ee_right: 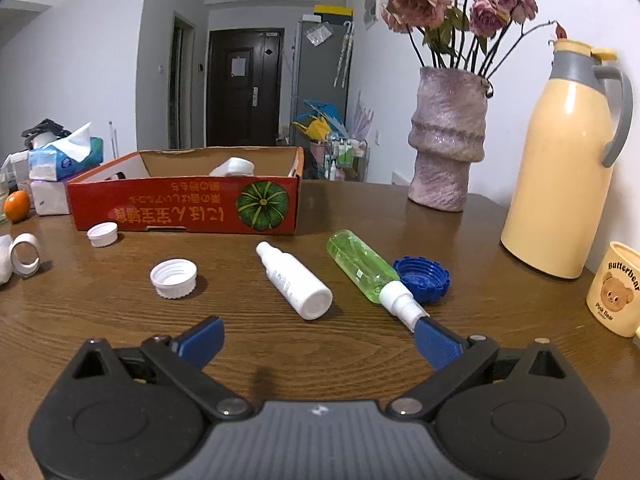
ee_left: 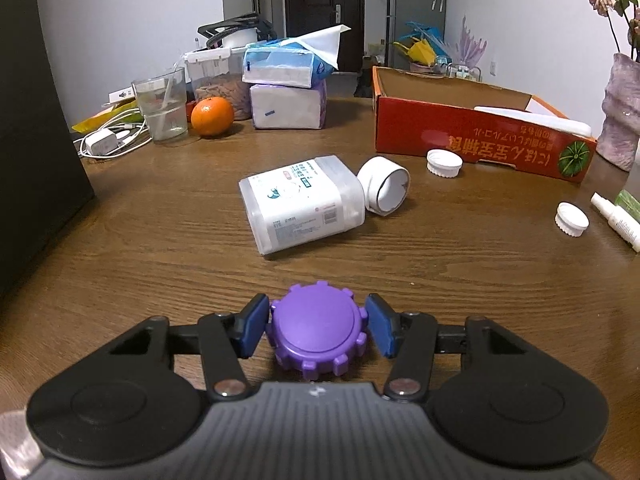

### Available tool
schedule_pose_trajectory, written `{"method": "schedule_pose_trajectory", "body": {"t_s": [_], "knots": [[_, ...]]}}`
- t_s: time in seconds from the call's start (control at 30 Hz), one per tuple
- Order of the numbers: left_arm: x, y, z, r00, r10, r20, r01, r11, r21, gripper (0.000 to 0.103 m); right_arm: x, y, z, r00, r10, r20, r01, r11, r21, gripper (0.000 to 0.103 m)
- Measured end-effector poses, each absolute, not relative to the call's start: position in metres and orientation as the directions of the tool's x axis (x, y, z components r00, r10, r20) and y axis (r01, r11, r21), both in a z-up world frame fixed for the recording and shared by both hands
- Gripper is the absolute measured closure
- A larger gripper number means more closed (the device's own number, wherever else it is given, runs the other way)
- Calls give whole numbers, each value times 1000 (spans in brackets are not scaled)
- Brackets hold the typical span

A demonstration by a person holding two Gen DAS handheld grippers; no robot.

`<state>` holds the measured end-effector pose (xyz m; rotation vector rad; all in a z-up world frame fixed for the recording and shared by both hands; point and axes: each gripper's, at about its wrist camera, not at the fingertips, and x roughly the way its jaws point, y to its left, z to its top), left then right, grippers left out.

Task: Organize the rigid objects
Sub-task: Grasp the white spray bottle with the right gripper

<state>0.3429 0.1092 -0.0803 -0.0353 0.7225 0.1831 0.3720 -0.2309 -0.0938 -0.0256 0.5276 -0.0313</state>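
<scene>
The left claw (ee_left: 317,326) sits low over the brown wooden worktop (ee_left: 160,248), its blue pads (ee_left: 251,330) drawn in narrow against the two sides of a purple ridged cap (ee_left: 318,330). The cap lies flat on the wood, top face up, right between the pads and just in front of the claw's black body; the pads appear to touch its toothed edge on both sides.

Farther ahead of that claw a clear square jar (ee_left: 302,204) with a white label lies on its side, and a white ring of tape (ee_left: 386,190) rests against its far end. Beyond these stands a red cardboard box (ee_left: 472,142), open at the top, with a white cap (ee_left: 444,163) just before its front wall and another white cap (ee_left: 572,219) off to the right.

The right claw (ee_right: 318,342) hangs wide, nothing between its pads. A white spray bottle (ee_right: 294,280) lies on its side ahead of it, near the middle. A green spray bottle (ee_right: 368,272) lies to the right, its white nozzle touching the tip of the right-hand pad (ee_right: 434,342). A blue ridged cap (ee_right: 424,278) sits open side up against the green bottle.
</scene>
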Motion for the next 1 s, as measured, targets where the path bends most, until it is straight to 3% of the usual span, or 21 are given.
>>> {"method": "schedule_pose_trajectory", "body": {"t_s": [0.2, 0.6, 0.9, 1.0], "knots": [[341, 110, -76, 754, 161, -637, -187, 982, 27, 48, 387, -234, -95, 862, -57, -504, 38, 998, -47, 3], [341, 111, -74, 770, 187, -611, -206, 978, 39, 48, 432, -231, -100, 839, -39, -542, -4, 997, -77, 20], [342, 112, -74, 768, 187, -613, -209, 977, 36, 48, 466, -227, -106, 806, -12, -592, -33, 997, -64, 44], [342, 112, -74, 768, 186, -613, -208, 977, 36, 48, 470, -225, -107, 796, 18, -606, -56, 997, -45, 64]]}}
